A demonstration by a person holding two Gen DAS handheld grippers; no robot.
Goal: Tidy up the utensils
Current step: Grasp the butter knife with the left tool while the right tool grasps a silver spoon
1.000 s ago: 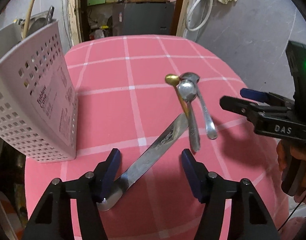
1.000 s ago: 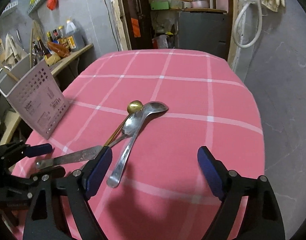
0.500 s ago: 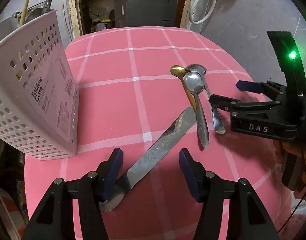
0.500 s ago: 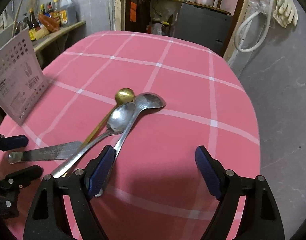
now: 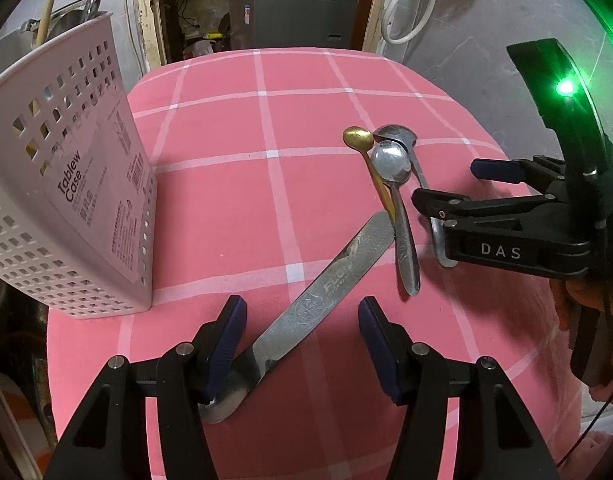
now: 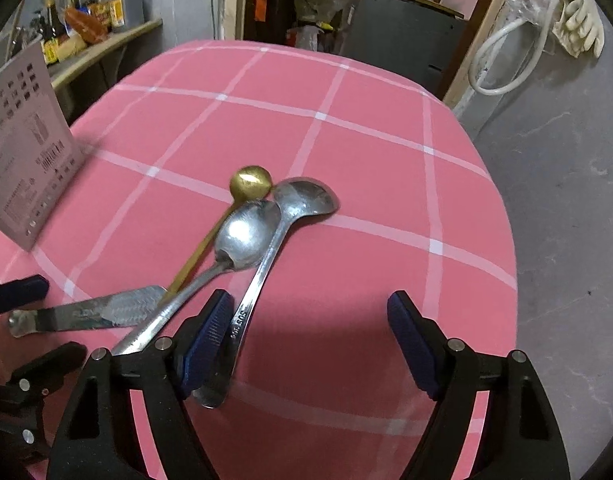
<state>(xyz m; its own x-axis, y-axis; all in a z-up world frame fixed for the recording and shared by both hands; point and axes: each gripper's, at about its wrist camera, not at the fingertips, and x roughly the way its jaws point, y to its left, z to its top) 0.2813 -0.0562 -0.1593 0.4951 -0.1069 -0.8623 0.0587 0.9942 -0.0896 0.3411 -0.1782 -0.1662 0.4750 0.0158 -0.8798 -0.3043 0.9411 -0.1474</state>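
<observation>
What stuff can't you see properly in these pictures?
- Inside of the white utensil basket: left wrist view, its own wall hides it.
- Knife handle end: left wrist view, partly under the left gripper finger.
- Rightmost spoon: left wrist view, handle behind the right gripper.
- Middle spoon handle end: right wrist view, behind the right gripper's finger.
- Basket label print: too small.

jaws closing, spoon handle between

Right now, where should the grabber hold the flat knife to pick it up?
Probably by its handle end, coming from above. The knife lies flat and bare there between the left gripper pads, while its tip sits by the spoons.
</observation>
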